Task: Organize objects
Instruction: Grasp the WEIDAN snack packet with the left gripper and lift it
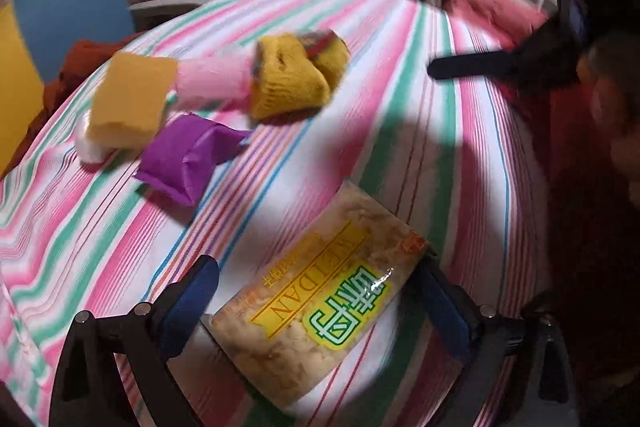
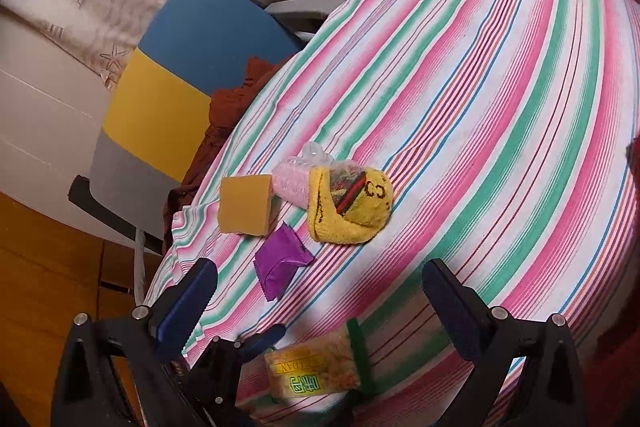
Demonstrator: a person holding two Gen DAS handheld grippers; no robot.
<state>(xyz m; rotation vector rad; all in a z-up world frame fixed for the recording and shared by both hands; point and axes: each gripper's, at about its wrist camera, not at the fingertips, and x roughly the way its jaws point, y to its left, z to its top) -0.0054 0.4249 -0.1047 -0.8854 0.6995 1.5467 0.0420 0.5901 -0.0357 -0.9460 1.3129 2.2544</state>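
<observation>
Snack packet (image 1: 320,323) between open left hand-held gripper (image 1: 320,303) fingers.

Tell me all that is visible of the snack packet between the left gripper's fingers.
The snack packet is a flat, clear plastic pouch of pale crumbly food, with a yellow label reading WEIDAN and green characters. It lies flat and sealed on the striped cloth, set diagonally. The left gripper is open around it: one blue finger is at its edge, the other stands apart. Whether the first really touches cannot be told.

Snack packet (image 1: 320,311) flat between sponge-side clutter
</observation>
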